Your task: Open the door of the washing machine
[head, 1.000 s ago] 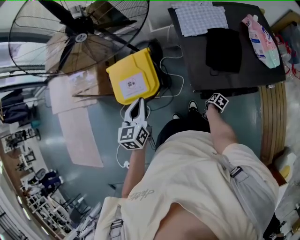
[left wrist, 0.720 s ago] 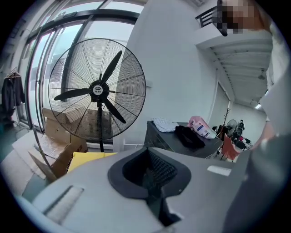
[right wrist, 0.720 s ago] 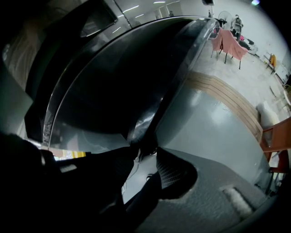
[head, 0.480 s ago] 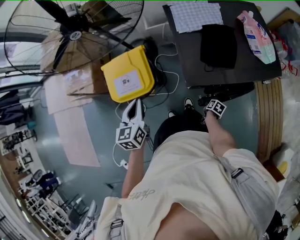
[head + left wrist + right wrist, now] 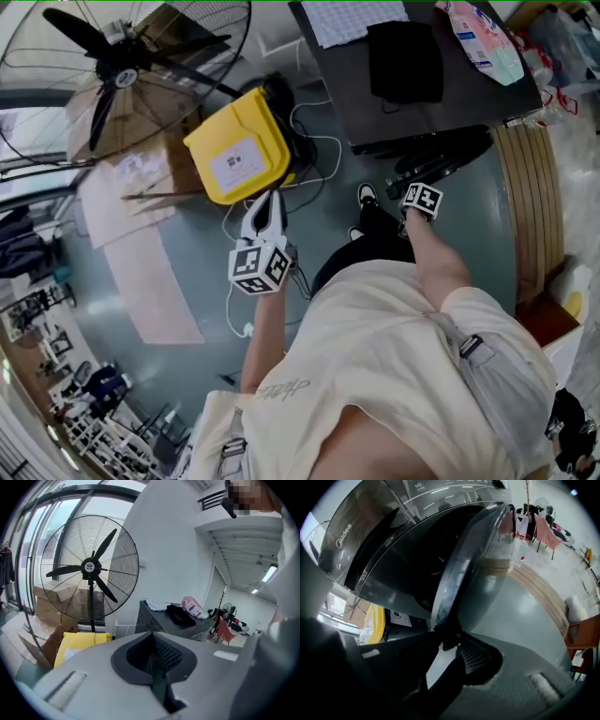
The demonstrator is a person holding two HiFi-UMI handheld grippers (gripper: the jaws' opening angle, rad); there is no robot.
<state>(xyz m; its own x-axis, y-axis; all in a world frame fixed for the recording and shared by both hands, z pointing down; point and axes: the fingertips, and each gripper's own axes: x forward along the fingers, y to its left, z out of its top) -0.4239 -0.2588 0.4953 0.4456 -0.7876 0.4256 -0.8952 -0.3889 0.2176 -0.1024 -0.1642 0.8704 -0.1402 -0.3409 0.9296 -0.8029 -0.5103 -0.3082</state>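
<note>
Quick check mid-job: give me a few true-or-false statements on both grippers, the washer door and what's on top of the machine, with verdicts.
1. The right gripper grips the rim of the washing machine door. True; its jaws have just been closing, with the rim between them.
2. The door is fully shut. False: it stands ajar, swung out from the machine's front.
3. The left gripper holds the yellow case. False: its jaws are together and empty, and the case sits on the floor beyond it.
4. A black cloth lies on the washing machine. True.
</note>
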